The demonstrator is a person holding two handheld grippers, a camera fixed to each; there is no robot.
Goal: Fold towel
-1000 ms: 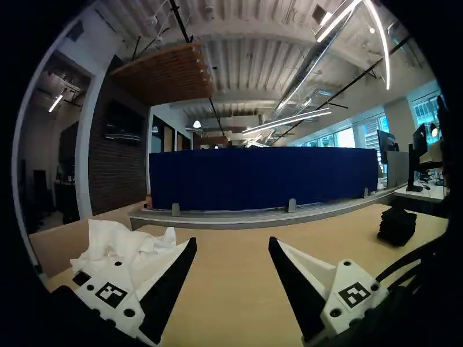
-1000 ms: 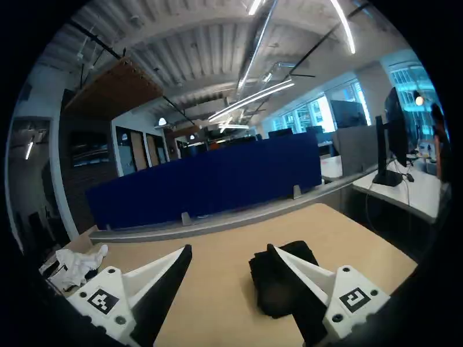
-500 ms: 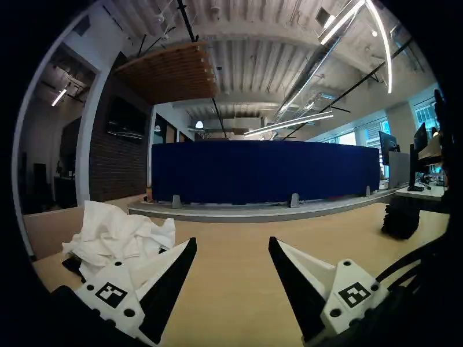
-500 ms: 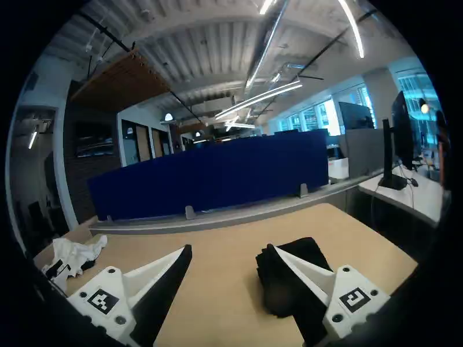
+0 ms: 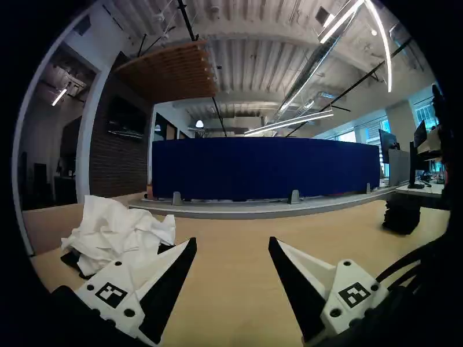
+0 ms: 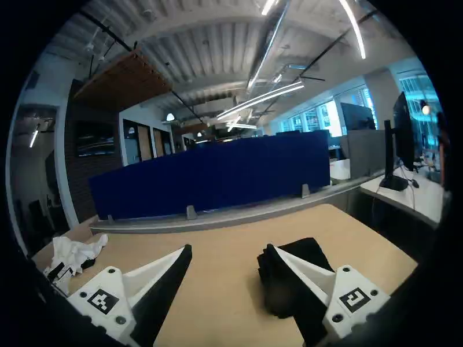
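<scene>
A crumpled white towel (image 5: 113, 231) lies in a heap on the wooden table (image 5: 231, 254), just past my left gripper's left finger. The left gripper (image 5: 231, 246) is open, low over the table, with nothing between its fingers. In the right gripper view the same white towel (image 6: 72, 253) sits at the far left of the table. My right gripper (image 6: 227, 254) is open too. A stack of folded dark towels (image 6: 286, 274) lies just behind its right finger; this dark stack (image 5: 400, 214) also stands at the right in the left gripper view.
A blue partition (image 5: 260, 173) on a grey base runs along the table's far edge. A side desk with a monitor (image 6: 402, 144) stands to the right. Bare tabletop (image 6: 226, 272) stretches between the two towel piles.
The left gripper has dropped lower and tilted up, so the white towel looms larger and nearer its left finger. The right gripper view has shifted only slightly.
</scene>
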